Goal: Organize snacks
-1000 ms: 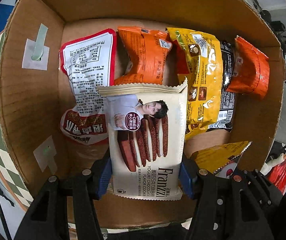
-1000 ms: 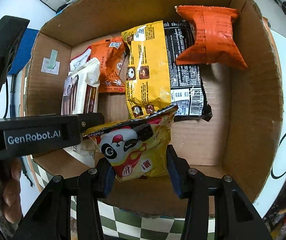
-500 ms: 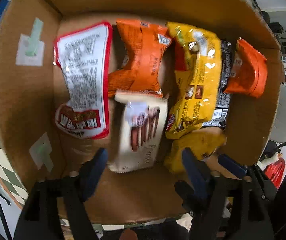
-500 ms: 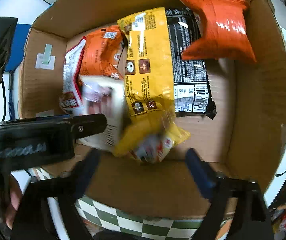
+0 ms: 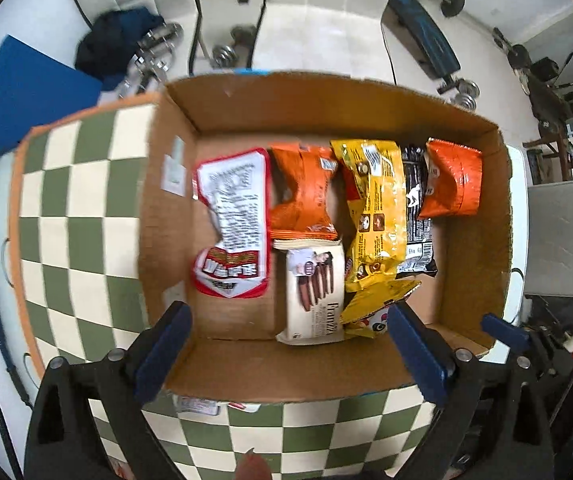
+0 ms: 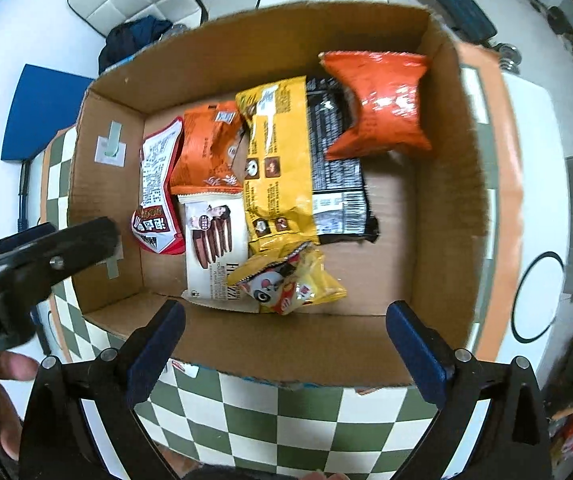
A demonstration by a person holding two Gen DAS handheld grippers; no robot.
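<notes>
The cream biscuit packet [image 5: 315,294] with a picture of chocolate-coated sticks, lying in the near middle of the brown cardboard box [image 5: 326,108], carries the brand "Franzzi" along its near end. In the right wrist view, the black gripper body [image 6: 14,276] at the left edge shows the letters ".AI". Print on the other packets is too small to read.

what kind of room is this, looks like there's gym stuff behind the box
Probably a home room doubling as a gym. Dumbbells and a weight bench sit on the white floor past the cardboard box of snacks, which rests on a green checkered tablecloth.
</notes>
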